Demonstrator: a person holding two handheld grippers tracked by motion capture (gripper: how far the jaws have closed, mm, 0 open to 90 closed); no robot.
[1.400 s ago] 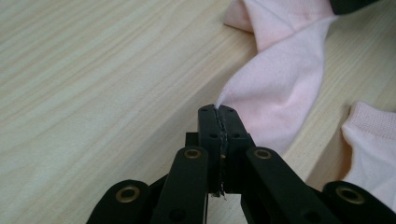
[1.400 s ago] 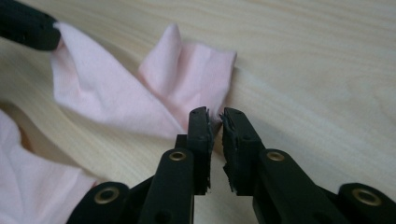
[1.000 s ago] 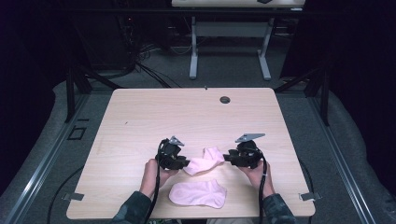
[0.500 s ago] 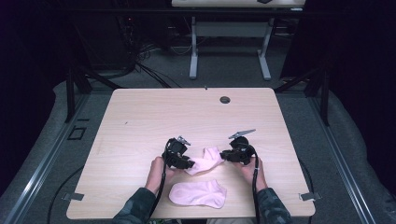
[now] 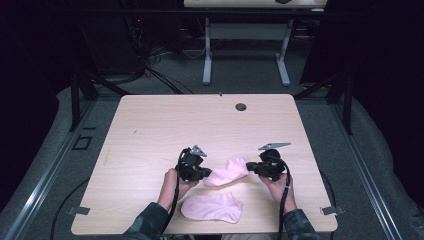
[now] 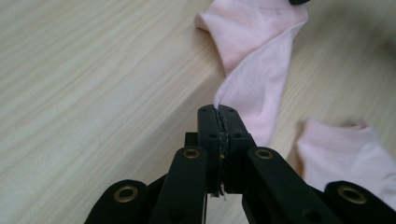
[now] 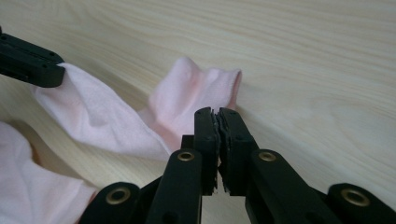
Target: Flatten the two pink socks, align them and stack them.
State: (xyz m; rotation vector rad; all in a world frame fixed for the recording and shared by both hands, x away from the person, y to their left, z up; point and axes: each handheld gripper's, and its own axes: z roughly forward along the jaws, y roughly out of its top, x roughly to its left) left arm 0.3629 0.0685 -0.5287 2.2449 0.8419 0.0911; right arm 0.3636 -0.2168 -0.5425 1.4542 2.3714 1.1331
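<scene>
A pink sock (image 5: 227, 172) lies stretched between my two grippers near the table's front edge. My left gripper (image 5: 205, 174) is shut on the sock's left end; in the left gripper view its jaws (image 6: 218, 112) pinch a thin edge of the fabric (image 6: 261, 60). My right gripper (image 5: 250, 169) is shut at the sock's right end; a lifted band of the sock (image 7: 93, 116) runs to its jaws (image 7: 218, 116), with the cuff (image 7: 205, 88) just behind. Both pairs of jaws have just been closing. A second pink sock (image 5: 212, 206) lies flat closer to the person.
The light wooden table (image 5: 200, 120) has a small round cable hole (image 5: 241, 106) near its far edge. Beyond the table stand dark floor, cables and another desk's legs (image 5: 207, 50). The person's hands (image 5: 170, 185) come in from the front edge.
Both grippers have closed in on the ends of the upper sock. The right gripper has then shifted slightly right, and the sock now lies drawn out between them.
</scene>
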